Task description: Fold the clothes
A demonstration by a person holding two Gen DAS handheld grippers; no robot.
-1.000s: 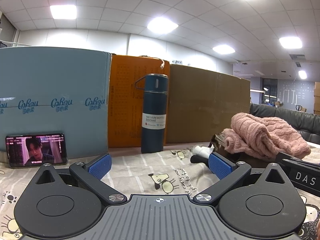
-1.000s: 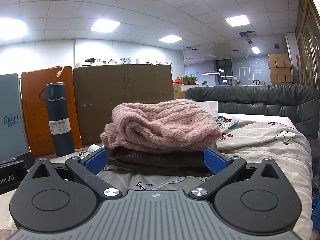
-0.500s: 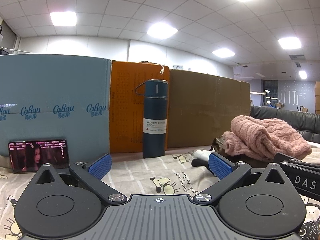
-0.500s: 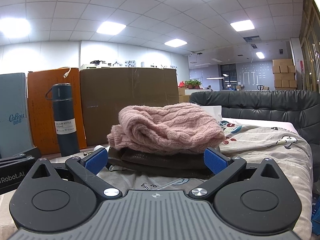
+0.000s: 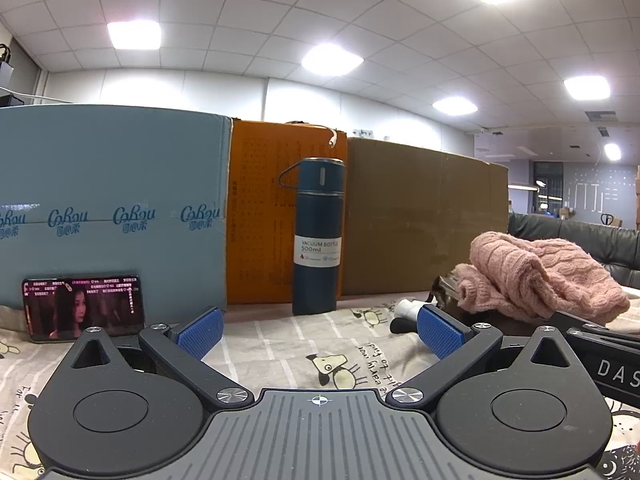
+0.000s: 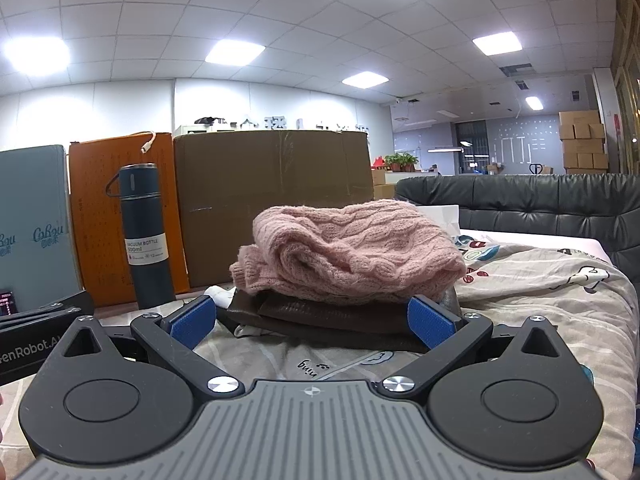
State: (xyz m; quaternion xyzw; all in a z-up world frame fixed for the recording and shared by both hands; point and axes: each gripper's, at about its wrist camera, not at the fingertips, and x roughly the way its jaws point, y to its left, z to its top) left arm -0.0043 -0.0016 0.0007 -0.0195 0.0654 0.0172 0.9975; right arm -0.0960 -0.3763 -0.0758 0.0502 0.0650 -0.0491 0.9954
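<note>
A folded pink knit sweater (image 6: 352,252) lies on top of a folded dark brown garment (image 6: 332,316) on the cartoon-print sheet (image 6: 560,304). It also shows at the right in the left wrist view (image 5: 536,276). My right gripper (image 6: 312,322) is open and empty, low over the sheet just in front of the stack. My left gripper (image 5: 318,332) is open and empty over the sheet (image 5: 280,344), left of the stack. The right gripper's black body (image 5: 600,356) shows at the left view's right edge.
A dark blue vacuum bottle (image 5: 318,236) stands at the back before an orange box (image 5: 260,220), a blue box (image 5: 112,208) and a brown carton (image 5: 420,220). A phone (image 5: 84,308) with a video leans on the blue box. A black sofa (image 6: 540,204) is behind.
Both views have shifted slightly: the bottle and sweater stack sit a little more to the right and lower in frame. Both grippers stay open and empty.
</note>
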